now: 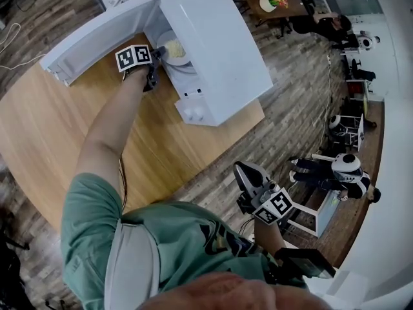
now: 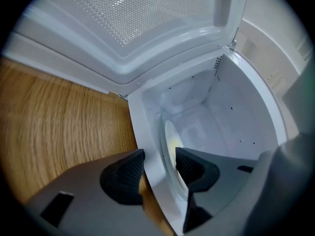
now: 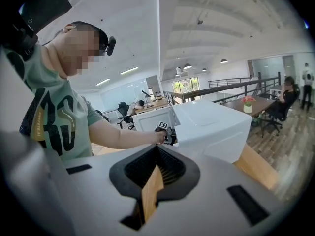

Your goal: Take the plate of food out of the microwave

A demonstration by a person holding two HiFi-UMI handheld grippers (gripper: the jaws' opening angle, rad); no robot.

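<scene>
The white microwave (image 1: pixel 213 44) stands on a round wooden table (image 1: pixel 39 121) with its door (image 1: pixel 97 34) swung wide to the left. Inside it lies a white plate (image 1: pixel 174 50) with pale yellow food. My left gripper (image 1: pixel 155 55) is at the cavity's mouth, by the plate's near rim. In the left gripper view the left gripper (image 2: pixel 160 168) is open; the microwave's front frame and the plate's rim (image 2: pixel 170 141) lie between its pads, with gaps on both sides. My right gripper (image 1: pixel 248 176) hangs off the table to the right, and the right gripper (image 3: pixel 157 163) is shut and holds nothing.
The open door (image 2: pixel 138 23) fills the space left of the cavity. The microwave's knobs (image 1: pixel 193 113) face the table's near edge. Beyond the table are a wood floor, a desk with a flower pot (image 1: pixel 274 0), a seated person (image 1: pixel 332 24) and white robots (image 1: pixel 345 166).
</scene>
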